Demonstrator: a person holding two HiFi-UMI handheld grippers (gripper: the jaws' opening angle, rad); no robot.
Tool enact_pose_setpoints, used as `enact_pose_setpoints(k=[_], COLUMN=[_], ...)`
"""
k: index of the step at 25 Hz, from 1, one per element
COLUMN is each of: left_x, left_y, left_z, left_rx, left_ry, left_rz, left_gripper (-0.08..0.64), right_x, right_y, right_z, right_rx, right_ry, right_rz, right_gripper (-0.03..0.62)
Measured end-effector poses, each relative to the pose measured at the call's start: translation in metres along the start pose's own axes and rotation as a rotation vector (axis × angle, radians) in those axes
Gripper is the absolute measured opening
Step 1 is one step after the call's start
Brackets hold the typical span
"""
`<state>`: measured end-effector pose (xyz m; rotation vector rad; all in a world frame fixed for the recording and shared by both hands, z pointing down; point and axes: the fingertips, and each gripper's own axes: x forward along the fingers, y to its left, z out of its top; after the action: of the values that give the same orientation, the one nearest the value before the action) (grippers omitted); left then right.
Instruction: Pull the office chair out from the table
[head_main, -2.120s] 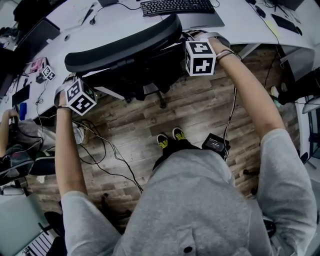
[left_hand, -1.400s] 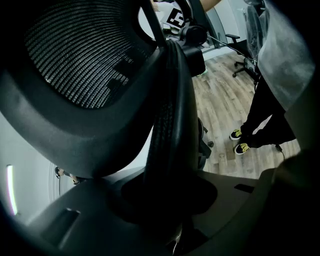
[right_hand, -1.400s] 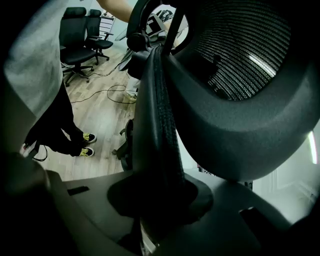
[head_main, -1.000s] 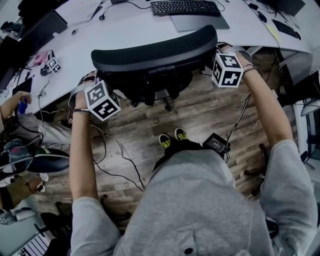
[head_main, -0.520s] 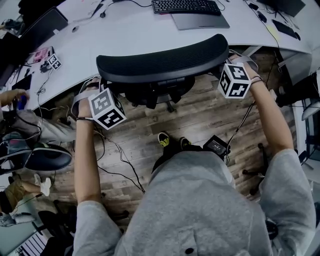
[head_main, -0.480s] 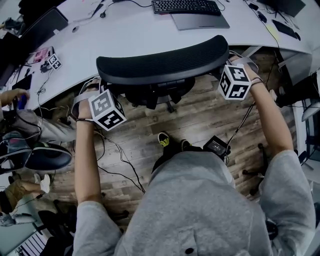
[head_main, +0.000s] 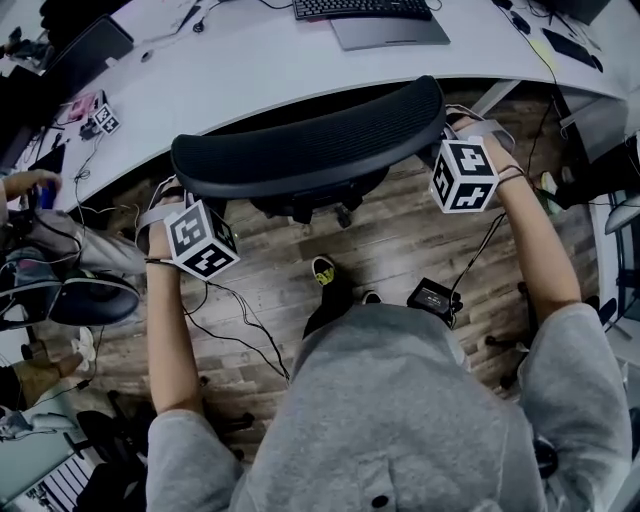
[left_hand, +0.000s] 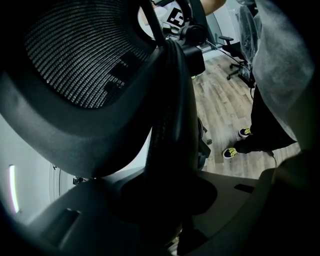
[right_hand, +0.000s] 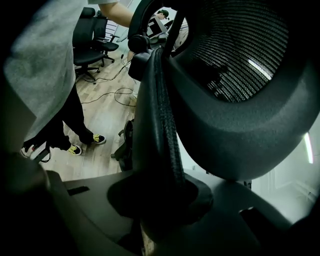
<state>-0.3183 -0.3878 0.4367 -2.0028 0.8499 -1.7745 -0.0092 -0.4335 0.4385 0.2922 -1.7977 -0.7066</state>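
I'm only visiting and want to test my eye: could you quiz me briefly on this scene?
1. True or false: the left gripper and the right gripper are each shut on an edge of the chair back.
2. What lies on the table? A keyboard, B plate, C ball.
3. What colour is the chair?
Key: 1 true; 2 A; 3 black.

Office chair (head_main: 310, 150) base mostly hidden, keyboard (head_main: 355, 8) cut by top edge
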Motion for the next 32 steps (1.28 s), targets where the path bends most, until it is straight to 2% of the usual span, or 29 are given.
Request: enact_pose_setpoints(k=[32], left_x=[-0.112], left_y=[-0.152], left_z=[0.035], left_rx=[-0.023], left_ry=[0.019], left_rz=[0.007], left_gripper=[0.133], right_x=[-0.115], right_y=[0.143], right_z=[0.002], right_rx=[-0.036], right_ry=[-0.04], right_rz=[-0.026], right_gripper=[0.103])
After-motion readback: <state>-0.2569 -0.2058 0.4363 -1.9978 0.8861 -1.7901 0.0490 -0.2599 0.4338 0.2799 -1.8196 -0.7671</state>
